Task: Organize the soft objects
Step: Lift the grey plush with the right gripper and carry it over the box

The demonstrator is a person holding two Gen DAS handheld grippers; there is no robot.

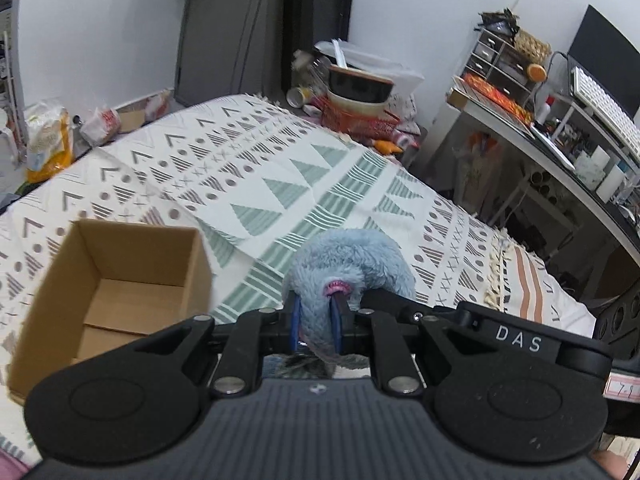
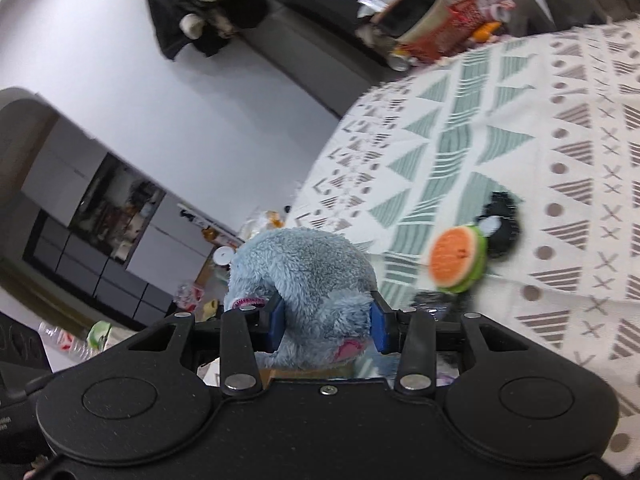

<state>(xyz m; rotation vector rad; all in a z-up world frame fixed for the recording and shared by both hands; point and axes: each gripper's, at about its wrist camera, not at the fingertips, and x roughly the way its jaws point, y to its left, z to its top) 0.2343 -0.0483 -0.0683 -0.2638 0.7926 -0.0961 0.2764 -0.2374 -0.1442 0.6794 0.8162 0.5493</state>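
A fluffy blue plush toy [image 1: 348,260] with pink stitched patches hangs above the patterned bedspread [image 1: 280,168]. My left gripper [image 1: 316,320] is shut on a narrow end of it. Left of it, an open cardboard box [image 1: 132,256] stands on the bed with nothing inside. In the right wrist view the same blue plush [image 2: 304,272] fills the gap of my right gripper [image 2: 327,324], which is shut on a thicker part of it. A round watermelon-slice plush [image 2: 456,258] and a black fuzzy toy [image 2: 504,228] lie together on the bedspread [image 2: 520,120], to the right of the right gripper.
A cluttered white desk [image 1: 520,128] with drawers and a keyboard runs along the bed's right side. A red basket with stacked bowls [image 1: 360,120] sits past the far end. Bags [image 1: 48,140] lie on the floor at the left.
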